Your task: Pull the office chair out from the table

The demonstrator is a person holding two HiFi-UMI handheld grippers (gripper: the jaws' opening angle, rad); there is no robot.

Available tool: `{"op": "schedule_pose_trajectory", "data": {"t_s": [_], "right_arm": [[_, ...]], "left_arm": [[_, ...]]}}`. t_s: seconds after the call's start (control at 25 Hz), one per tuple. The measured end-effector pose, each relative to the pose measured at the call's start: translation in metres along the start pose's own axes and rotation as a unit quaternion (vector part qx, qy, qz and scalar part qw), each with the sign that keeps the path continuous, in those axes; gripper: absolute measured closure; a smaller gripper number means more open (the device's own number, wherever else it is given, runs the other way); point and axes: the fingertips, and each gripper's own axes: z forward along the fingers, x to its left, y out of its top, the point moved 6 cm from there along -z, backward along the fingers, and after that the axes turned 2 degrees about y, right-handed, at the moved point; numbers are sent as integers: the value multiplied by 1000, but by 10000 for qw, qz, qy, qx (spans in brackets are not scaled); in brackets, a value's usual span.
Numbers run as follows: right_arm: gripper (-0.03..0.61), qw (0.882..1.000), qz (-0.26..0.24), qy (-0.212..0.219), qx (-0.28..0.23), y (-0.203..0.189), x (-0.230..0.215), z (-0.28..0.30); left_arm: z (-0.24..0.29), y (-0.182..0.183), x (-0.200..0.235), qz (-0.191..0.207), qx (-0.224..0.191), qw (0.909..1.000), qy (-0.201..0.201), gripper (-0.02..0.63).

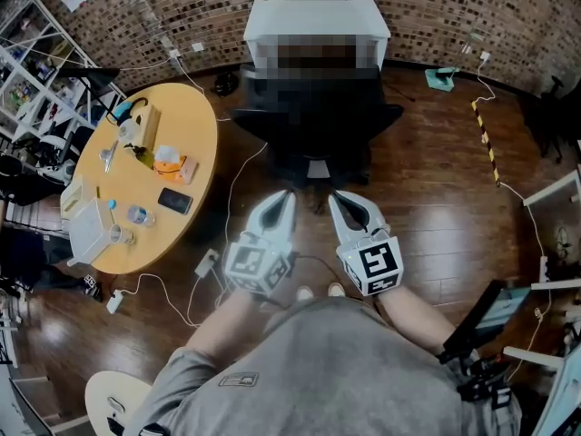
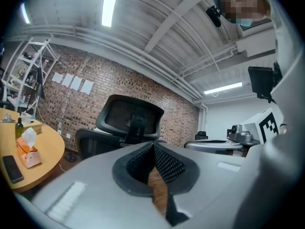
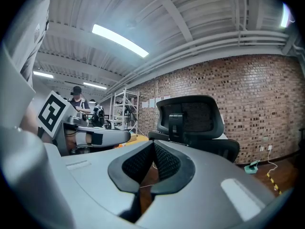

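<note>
Your left gripper [image 1: 287, 196] and right gripper [image 1: 336, 197] are pressed together, empty, short of the office chair [image 1: 313, 121] close against the table [image 1: 316, 16]

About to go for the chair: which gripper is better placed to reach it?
Right, narrowly. The left gripper and right gripper are both shut, empty and short of the office chair, but in the head view the right one's tips look slightly nearer its middle.

An office-like lab workspace: a black office chair [image 1: 313, 121] tucked under a white table [image 1: 316, 16], a brick wall [image 1: 436, 7] behind the chair, a cluttered round wooden table [image 1: 186, 116] and metal shelving [image 1: 32, 71] to its left, and cables [image 1: 238, 180] trailing over the wooden floor [image 1: 436, 216] around it.
</note>
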Motion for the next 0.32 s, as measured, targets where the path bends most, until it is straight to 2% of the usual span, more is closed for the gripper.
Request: {"op": "schedule_pose_trajectory", "data": {"t_s": [0.32], "right_arm": [[566, 10000, -6, 9, -13, -2, 9, -1]], "left_arm": [[-10, 1, 0, -24, 55, 10000, 10, 612]]}}
